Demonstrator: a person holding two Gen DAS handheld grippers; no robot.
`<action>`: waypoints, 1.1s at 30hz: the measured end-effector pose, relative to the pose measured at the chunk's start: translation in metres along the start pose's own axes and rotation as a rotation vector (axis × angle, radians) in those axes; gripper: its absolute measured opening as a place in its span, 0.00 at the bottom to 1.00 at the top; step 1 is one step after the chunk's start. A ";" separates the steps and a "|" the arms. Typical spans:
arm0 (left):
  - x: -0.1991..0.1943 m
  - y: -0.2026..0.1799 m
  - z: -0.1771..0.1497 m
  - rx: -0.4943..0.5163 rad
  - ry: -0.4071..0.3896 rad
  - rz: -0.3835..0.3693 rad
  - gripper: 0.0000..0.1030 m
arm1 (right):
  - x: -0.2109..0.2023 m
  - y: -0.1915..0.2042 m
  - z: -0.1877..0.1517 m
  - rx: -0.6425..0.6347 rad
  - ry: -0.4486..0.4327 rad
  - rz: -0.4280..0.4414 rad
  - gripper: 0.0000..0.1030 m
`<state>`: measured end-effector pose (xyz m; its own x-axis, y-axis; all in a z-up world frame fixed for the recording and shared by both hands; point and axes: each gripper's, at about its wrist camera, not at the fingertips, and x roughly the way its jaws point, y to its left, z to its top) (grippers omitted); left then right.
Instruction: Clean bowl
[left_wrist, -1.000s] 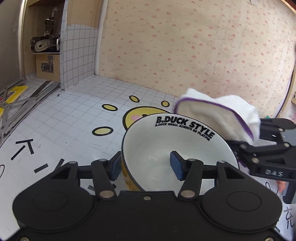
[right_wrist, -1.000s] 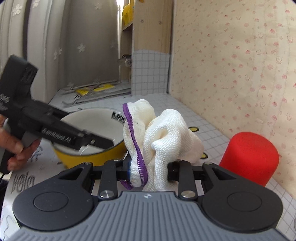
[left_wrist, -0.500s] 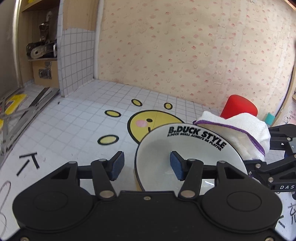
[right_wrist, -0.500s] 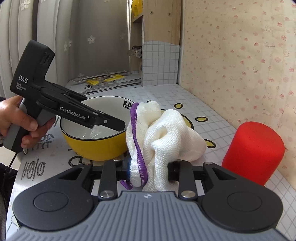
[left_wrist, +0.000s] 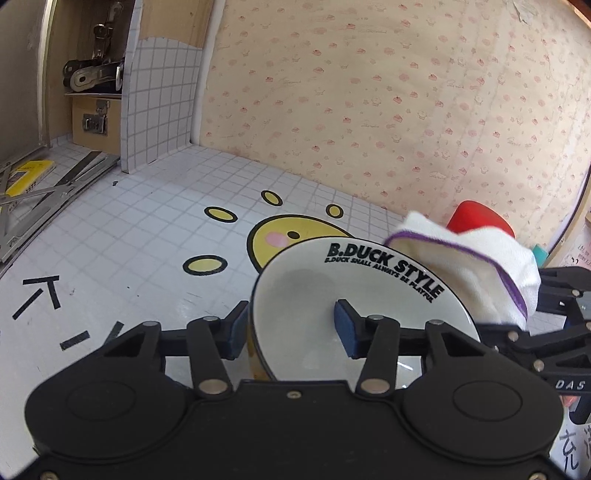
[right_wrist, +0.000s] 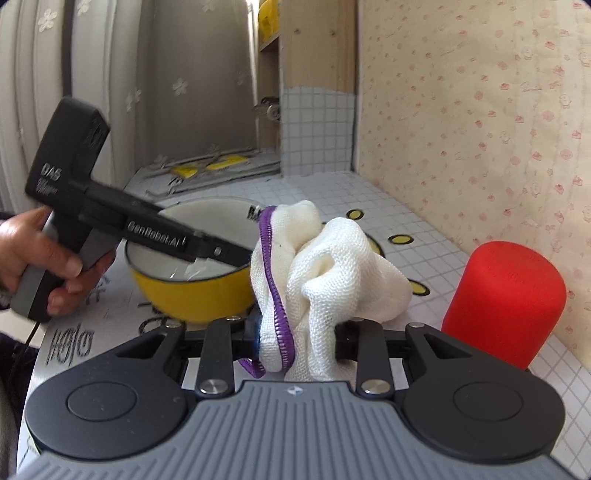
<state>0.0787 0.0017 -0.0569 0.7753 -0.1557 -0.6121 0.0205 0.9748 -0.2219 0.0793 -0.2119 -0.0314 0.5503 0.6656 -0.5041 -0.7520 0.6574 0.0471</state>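
A yellow bowl with a white inside and black "B.DUCK STYLE" lettering (left_wrist: 303, 295) is tilted toward the camera in the left wrist view; it also shows in the right wrist view (right_wrist: 207, 291). My left gripper (left_wrist: 290, 328) straddles its near rim, one finger outside and one inside, gripping it. My right gripper (right_wrist: 295, 332) is shut on a bunched white cloth with a purple hem (right_wrist: 325, 273), held beside the bowl's right rim; the cloth also shows in the left wrist view (left_wrist: 480, 273).
A red cylinder (right_wrist: 506, 299) stands to the right near the floral wall. The white gridded tabletop (left_wrist: 147, 236) carries yellow duck decals. Metal strips and a yellow item (left_wrist: 29, 177) lie far left by a tiled partition (left_wrist: 155, 103) and shelf.
The bowl and my left gripper have shifted slightly; the cloth in my right gripper has risen a little beside the bowl's right rim. Both grips are unchanged.
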 end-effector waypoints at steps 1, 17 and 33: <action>0.001 -0.002 0.000 -0.005 0.000 0.002 0.49 | 0.001 -0.001 0.001 0.007 -0.008 -0.007 0.32; -0.015 -0.014 0.002 0.176 -0.027 0.011 0.59 | 0.007 -0.012 -0.004 0.030 0.005 -0.048 0.33; 0.001 -0.006 0.007 0.168 0.025 -0.030 0.34 | -0.001 -0.008 0.000 0.034 -0.038 -0.046 0.33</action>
<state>0.0839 -0.0031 -0.0507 0.7566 -0.1872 -0.6265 0.1504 0.9823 -0.1119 0.0852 -0.2179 -0.0315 0.5979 0.6470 -0.4732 -0.7133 0.6988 0.0542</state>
